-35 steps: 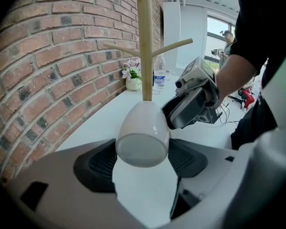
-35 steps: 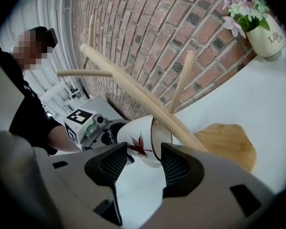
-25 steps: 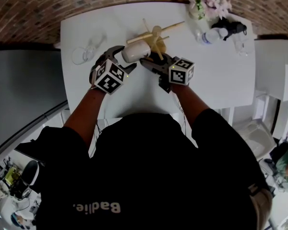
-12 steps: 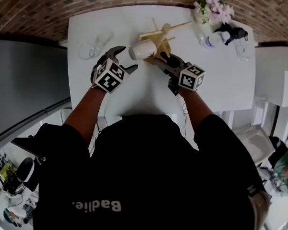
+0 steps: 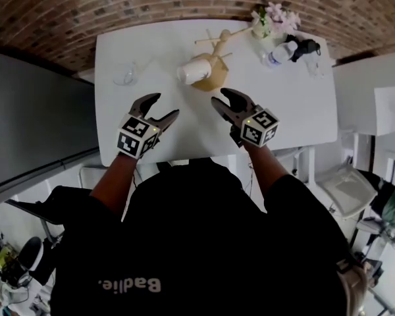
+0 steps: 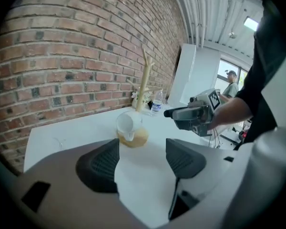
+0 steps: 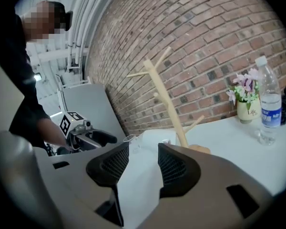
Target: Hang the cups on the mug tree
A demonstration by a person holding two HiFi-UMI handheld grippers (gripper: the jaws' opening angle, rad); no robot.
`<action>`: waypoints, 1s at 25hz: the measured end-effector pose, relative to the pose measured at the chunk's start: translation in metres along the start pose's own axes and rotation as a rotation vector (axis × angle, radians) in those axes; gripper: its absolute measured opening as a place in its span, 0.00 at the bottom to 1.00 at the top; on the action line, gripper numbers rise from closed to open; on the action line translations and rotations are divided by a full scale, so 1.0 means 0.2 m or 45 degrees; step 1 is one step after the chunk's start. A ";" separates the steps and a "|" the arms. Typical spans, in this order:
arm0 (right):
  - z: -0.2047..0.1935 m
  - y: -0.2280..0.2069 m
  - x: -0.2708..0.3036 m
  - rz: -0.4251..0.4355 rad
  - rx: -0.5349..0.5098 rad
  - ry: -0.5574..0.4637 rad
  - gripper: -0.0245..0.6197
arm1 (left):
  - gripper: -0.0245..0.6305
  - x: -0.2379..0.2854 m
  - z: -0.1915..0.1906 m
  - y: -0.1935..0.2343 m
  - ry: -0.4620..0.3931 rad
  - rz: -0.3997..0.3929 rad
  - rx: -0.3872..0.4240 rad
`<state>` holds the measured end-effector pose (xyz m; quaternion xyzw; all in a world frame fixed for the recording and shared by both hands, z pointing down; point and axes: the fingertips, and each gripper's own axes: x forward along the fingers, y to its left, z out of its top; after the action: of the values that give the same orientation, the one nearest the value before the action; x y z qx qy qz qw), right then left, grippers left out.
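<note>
The wooden mug tree (image 5: 214, 63) stands at the table's far middle. A white cup (image 5: 192, 70) hangs on its side from a low peg just above the round base (image 6: 134, 138), mouth toward my left gripper view (image 6: 125, 124). My left gripper (image 5: 161, 108) is open, well short of the cup; its jaws have just been closing a little with nothing between them. The same holds for my right gripper (image 5: 222, 98), open and empty, nearer me than the tree. A clear glass cup (image 5: 125, 76) sits on the table's left. Each gripper shows in the other's view (image 6: 190, 117) (image 7: 93, 138).
A small vase of flowers (image 5: 271, 18), a water bottle (image 5: 278, 54), a black object (image 5: 304, 46) and another glass (image 5: 316, 64) stand at the table's far right. A brick wall runs behind the white table (image 5: 296, 110). A person stands farther back in the room (image 6: 231, 82).
Both grippers have drawn back from the mug tree toward me and risen. A second ago the left gripper was around the white cup; the cup now hangs alone on the tree.
</note>
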<state>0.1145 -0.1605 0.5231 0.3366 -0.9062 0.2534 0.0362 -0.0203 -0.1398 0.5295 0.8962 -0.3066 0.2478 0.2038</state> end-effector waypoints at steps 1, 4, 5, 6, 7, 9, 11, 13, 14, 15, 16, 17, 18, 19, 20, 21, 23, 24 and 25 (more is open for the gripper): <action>0.00 0.07 -0.02 0.004 -0.019 0.002 0.36 | 0.49 -0.06 0.01 -0.04 -0.033 -0.012 -0.025; 0.01 0.25 -0.07 0.017 -0.055 -0.011 0.32 | 0.44 -0.24 0.04 -0.15 -0.143 -0.047 -0.075; 0.02 0.30 -0.08 0.016 -0.061 -0.020 0.31 | 0.42 -0.28 0.05 -0.18 -0.178 -0.059 -0.077; 0.03 0.35 -0.09 0.013 -0.064 -0.030 0.30 | 0.41 -0.33 0.06 -0.20 -0.208 -0.071 -0.073; 0.03 0.39 -0.11 0.011 -0.067 -0.039 0.29 | 0.40 -0.37 0.06 -0.22 -0.236 -0.081 -0.067; 0.02 0.49 -0.14 0.009 -0.081 -0.047 0.27 | 0.37 -0.47 0.07 -0.28 -0.282 -0.100 -0.059; 0.01 0.60 -0.16 0.006 -0.110 -0.039 0.25 | 0.33 -0.56 0.09 -0.33 -0.334 -0.109 -0.046; -0.01 0.69 -0.18 0.001 -0.146 -0.022 0.22 | 0.29 -0.64 0.11 -0.38 -0.378 -0.110 -0.026; -0.02 0.74 -0.19 0.001 -0.157 -0.020 0.21 | 0.27 -0.68 0.11 -0.40 -0.397 -0.113 -0.017; -0.03 0.78 -0.19 0.001 -0.164 -0.022 0.20 | 0.26 -0.71 0.11 -0.42 -0.412 -0.119 -0.008; -0.04 0.82 -0.20 0.003 -0.168 -0.026 0.20 | 0.25 -0.75 0.10 -0.45 -0.424 -0.127 0.002; -0.05 0.86 -0.21 0.004 -0.173 -0.029 0.20 | 0.23 -0.77 0.10 -0.47 -0.431 -0.135 0.013; -0.06 0.90 -0.22 0.005 -0.179 -0.031 0.19 | 0.22 -0.80 0.09 -0.49 -0.435 -0.141 0.026; -0.07 0.94 -0.22 0.005 -0.187 -0.031 0.18 | 0.22 -0.82 0.08 -0.51 -0.437 -0.146 0.041; -0.08 0.97 -0.23 0.006 -0.196 -0.029 0.17 | 0.21 -0.84 0.08 -0.53 -0.441 -0.148 0.054; -0.10 1.01 -0.24 0.008 -0.205 -0.023 0.16 | 0.20 -0.86 0.07 -0.54 -0.448 -0.151 0.063; -0.11 1.08 -0.25 0.012 -0.219 -0.014 0.15 | 0.18 -0.90 0.06 -0.57 -0.467 -0.155 0.074; -0.11 1.12 -0.26 0.016 -0.223 -0.013 0.15 | 0.17 -0.92 0.06 -0.59 -0.477 -0.156 0.078; -0.11 1.15 -0.27 0.021 -0.227 -0.015 0.14 | 0.15 -0.94 0.05 -0.60 -0.484 -0.157 0.082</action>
<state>0.0100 0.0296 0.4293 0.3261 -0.9281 0.1699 0.0585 -0.0687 0.0259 0.3889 0.9499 -0.2761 0.0709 0.1282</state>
